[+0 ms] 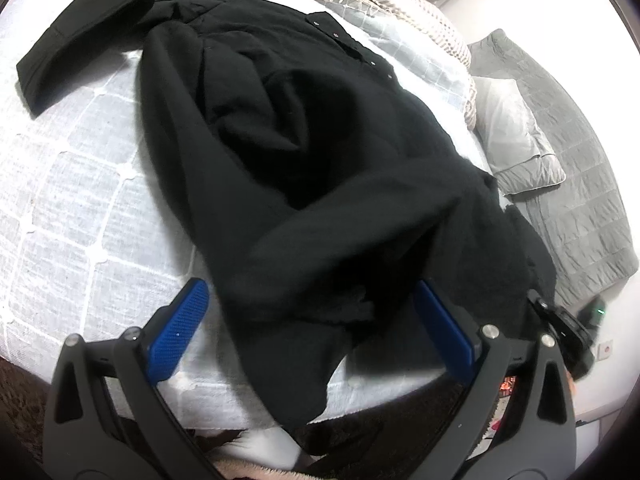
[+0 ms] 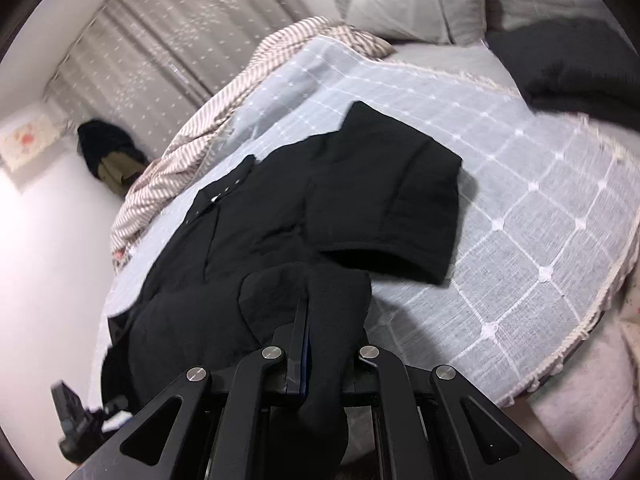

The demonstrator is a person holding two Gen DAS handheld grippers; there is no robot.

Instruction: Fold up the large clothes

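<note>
Garment: a large black snap-front shirt of soft woven cloth is spread on the pale blue grid-stitched bedspread, its hem draped over the near edge of the bed.
Long axis: the shirt is laid from the near edge toward the far collar, with one short sleeve stretched out to the far left in the left wrist view.
Right tongs: clamped shut on a bunched fold of the black cloth, which is lifted off the bed at the near edge.
Left tongs: held wide open, blue ribbed pads either side of the hanging hem, nothing pinched.
Key relation: the free hem lies directly ahead of and between the open left tongs, so that hand is judged nearer for the matching corner grip.
Views: only the right wrist view shows the grip and the sleeve lying flat; only the left shows the whole garment and the grey quilted pillow at far right.
</note>
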